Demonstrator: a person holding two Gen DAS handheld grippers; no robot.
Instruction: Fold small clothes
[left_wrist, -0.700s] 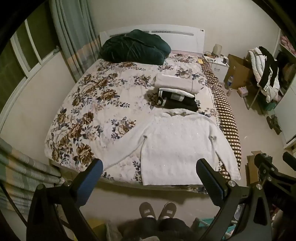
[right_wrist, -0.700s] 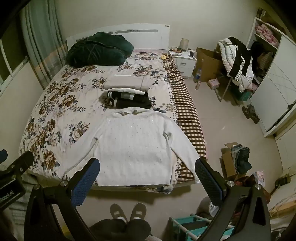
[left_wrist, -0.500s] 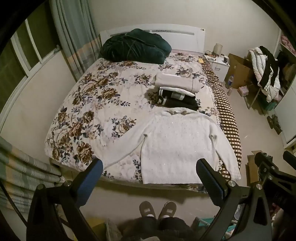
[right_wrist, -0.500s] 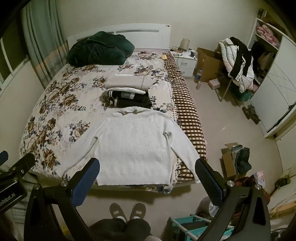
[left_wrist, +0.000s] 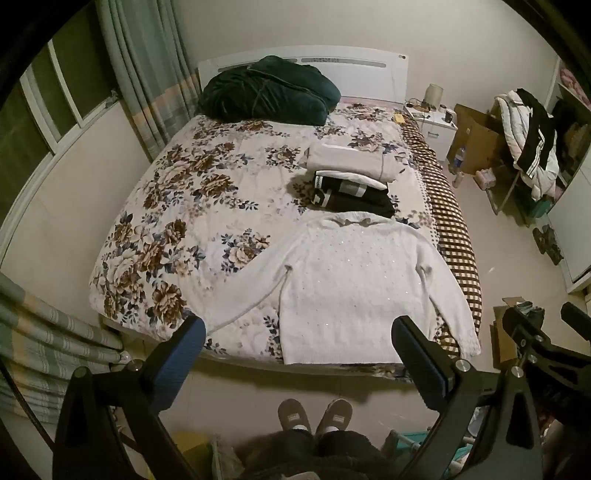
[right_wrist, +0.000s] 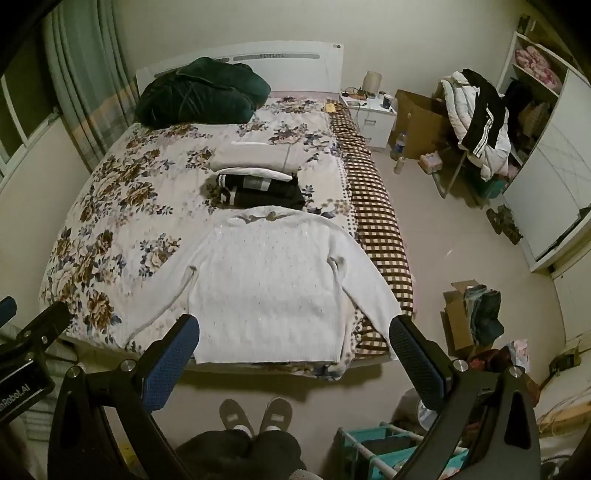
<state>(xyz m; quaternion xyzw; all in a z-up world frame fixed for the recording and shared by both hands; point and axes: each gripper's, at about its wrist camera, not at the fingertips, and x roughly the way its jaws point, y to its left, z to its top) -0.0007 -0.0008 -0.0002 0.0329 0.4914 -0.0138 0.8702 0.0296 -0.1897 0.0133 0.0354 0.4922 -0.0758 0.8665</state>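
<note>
A white knit sweater (left_wrist: 354, 284) lies flat on the floral bed cover (left_wrist: 184, 206), sleeves spread, hem at the foot edge; it also shows in the right wrist view (right_wrist: 269, 280). Behind it sit a folded black garment (left_wrist: 351, 194) and a folded white garment (left_wrist: 351, 160). My left gripper (left_wrist: 297, 354) is open and empty, held high above the bed's foot edge. My right gripper (right_wrist: 293, 352) is open and empty, also high above the hem.
A dark green blanket (left_wrist: 269, 92) lies at the headboard. A checked sheet (right_wrist: 376, 229) hangs off the bed's right side. A nightstand (right_wrist: 369, 114), cardboard boxes (right_wrist: 461, 317), a chair with jackets (right_wrist: 480, 118) and a wardrobe stand on the right. My slippered feet (right_wrist: 255, 413) stand by the bed.
Both grippers have drifted slightly; the bed and sweater sit a little higher in view. Nothing was grasped or moved.
</note>
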